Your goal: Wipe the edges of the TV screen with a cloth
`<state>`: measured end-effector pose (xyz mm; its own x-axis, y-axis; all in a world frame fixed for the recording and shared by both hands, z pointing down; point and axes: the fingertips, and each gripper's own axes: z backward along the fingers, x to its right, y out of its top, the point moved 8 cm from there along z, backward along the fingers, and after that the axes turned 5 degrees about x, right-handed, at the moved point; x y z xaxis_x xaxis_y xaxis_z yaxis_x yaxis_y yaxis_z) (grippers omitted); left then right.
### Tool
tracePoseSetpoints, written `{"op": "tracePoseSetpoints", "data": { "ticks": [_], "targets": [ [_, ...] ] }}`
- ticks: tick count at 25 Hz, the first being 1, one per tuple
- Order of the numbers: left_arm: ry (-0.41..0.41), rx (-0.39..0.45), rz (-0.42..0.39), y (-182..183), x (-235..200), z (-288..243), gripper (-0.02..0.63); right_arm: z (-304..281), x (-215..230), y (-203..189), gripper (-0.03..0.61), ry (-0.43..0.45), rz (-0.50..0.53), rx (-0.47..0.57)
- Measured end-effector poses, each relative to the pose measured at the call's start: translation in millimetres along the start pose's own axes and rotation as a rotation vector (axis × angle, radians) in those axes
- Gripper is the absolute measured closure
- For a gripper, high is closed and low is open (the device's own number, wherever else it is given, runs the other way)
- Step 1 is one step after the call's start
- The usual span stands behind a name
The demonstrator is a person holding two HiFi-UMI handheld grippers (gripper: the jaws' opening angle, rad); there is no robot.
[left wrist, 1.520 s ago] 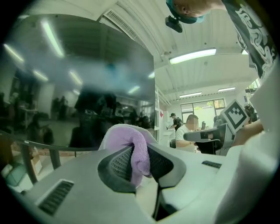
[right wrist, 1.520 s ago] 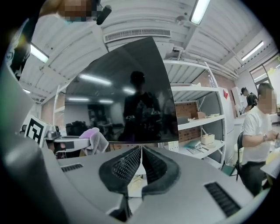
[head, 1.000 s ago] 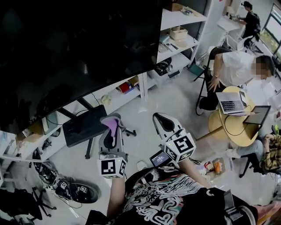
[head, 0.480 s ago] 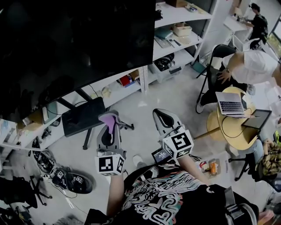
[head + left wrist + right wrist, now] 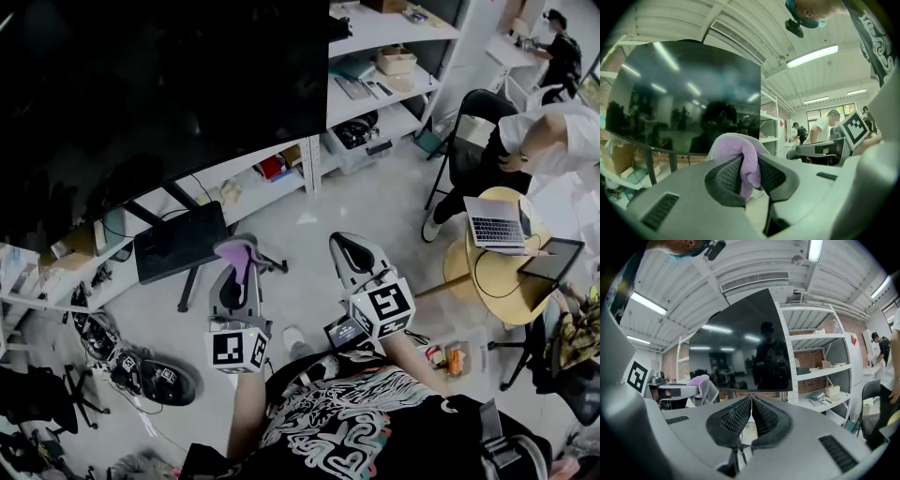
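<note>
Your left gripper (image 5: 750,174) has its jaws clamped on the purple cloth (image 5: 739,153). A fold is pinched between the pads and the rest bulges out over the tips, so the wiping surface sits right at the front of the jaws.

Straight ahead of those jaws and above them hangs the TV screen (image 5: 686,96), dark and reflective, apart from the cloth with open air between. Its lower edge (image 5: 651,149) runs crosswise in front of the tips, from far out on the left to just behind the cloth. Its right edge (image 5: 761,108) rises upright a little right of the jaw line. So the long axis of the nearest edge lies sideways to your jaws, and I judge the first stroke to be a lift forward and up to that corner, then a slide leftward along the bottom.

Your right gripper (image 5: 751,414) has its jaws pressed together with nothing between them. It also looks toward the screen, but it carries no cloth, so the left one is the working gripper. Beyond the right edge stands the shelving rack (image 5: 820,371); keep the stroke from running on into it.
</note>
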<state>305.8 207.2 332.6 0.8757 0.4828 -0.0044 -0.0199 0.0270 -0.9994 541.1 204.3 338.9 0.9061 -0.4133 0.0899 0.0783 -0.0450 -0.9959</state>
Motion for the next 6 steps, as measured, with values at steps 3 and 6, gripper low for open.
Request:
{"op": "tracePoseSetpoints", "data": {
  "ticks": [3, 6],
  "targets": [
    [0.002, -0.003, 0.0, -0.2, 3.0, 0.7, 0.545, -0.2, 0.5, -0.8, 0.546, 0.008, -0.003, -0.002],
    [0.001, -0.005, 0.001, -0.1, 5.6, 1.4, 0.545, -0.3, 0.8, -1.0, 0.546, 0.011, -0.004, -0.002]
  ]
}}
